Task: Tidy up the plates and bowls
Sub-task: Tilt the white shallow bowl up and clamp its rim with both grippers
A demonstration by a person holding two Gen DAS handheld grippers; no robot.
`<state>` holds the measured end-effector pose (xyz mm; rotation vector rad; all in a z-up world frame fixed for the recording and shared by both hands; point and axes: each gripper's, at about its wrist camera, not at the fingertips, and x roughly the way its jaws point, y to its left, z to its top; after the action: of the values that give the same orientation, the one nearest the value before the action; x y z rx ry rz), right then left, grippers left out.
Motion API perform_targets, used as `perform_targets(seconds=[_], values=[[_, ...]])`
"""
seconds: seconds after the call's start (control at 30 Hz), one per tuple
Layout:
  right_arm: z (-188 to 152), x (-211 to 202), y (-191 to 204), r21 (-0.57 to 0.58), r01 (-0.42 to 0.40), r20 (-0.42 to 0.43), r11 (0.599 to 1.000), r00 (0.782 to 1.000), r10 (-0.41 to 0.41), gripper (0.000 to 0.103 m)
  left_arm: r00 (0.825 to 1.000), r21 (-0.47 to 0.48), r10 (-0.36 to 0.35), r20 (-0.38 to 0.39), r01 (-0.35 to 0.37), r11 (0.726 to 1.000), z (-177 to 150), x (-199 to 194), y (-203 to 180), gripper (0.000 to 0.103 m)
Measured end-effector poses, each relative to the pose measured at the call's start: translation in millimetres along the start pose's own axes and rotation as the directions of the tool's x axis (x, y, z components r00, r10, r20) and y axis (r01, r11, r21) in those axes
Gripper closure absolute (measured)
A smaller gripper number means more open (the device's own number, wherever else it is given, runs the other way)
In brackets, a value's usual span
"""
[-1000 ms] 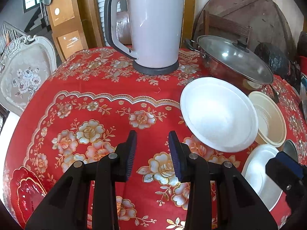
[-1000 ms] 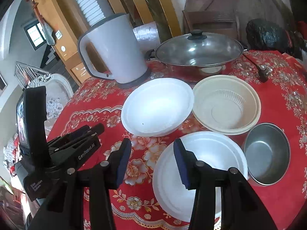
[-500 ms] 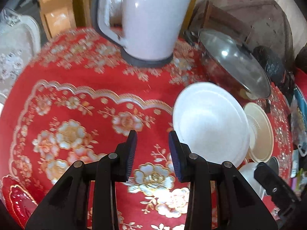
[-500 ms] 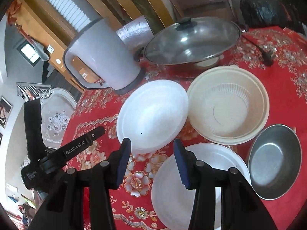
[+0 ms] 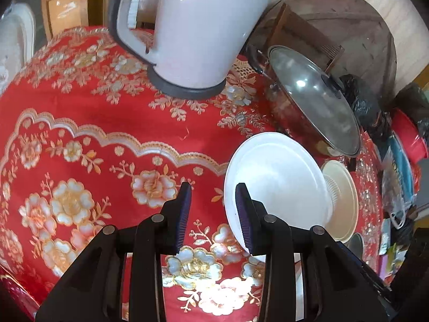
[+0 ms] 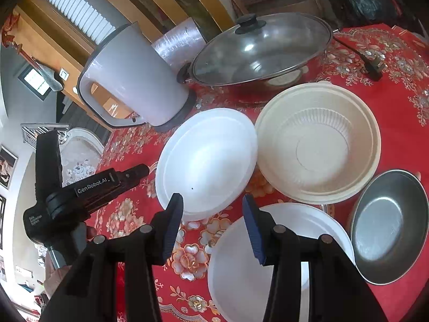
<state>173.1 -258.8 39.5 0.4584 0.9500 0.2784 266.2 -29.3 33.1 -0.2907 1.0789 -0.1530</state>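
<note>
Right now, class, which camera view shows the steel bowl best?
The right wrist view: the steel bowl lies almost whole beside the cream bowl. The left wrist view shows only a sliver of the steel bowl, behind that gripper's finger.

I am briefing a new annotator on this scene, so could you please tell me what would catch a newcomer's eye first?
The red tablecloth with gold and white flowers dominates both views. At its far side stand a tall pale grey electric kettle and, to its right, a steel pan under a glass lid. Nearer lie two round white foam plates, a cream ribbed plastic bowl and a small steel bowl.
</note>
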Motion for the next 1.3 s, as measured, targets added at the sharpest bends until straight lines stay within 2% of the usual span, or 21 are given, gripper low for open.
perform_targets(seconds=[0.17,0.27,0.97,1.3], values=[[5,7,-2,0.008,0.013,-0.005,1.000,1.000,-0.013,0.057,0.999,-0.005,-0.026,-0.019,0.026,1.000,5,7,-4,0.070],[6,10,-4,0.014,0.015,-0.007,1.000,1.000,-0.015,0.057,1.000,0.018,0.010,-0.016,-0.010,1.000,5,12,-9,0.070],[8,23,-9,0.056,0.023,-0.014,0.998,1.000,-0.022,0.056,0.996,0.105,0.086,0.022,-0.087,0.991,3,32,-29,0.069],[9,31,-10,0.062,0.030,-0.030,0.998,0.999,-0.028,0.054,0.998,0.078,0.056,0.014,-0.057,0.995,4,37,-30,0.069]])
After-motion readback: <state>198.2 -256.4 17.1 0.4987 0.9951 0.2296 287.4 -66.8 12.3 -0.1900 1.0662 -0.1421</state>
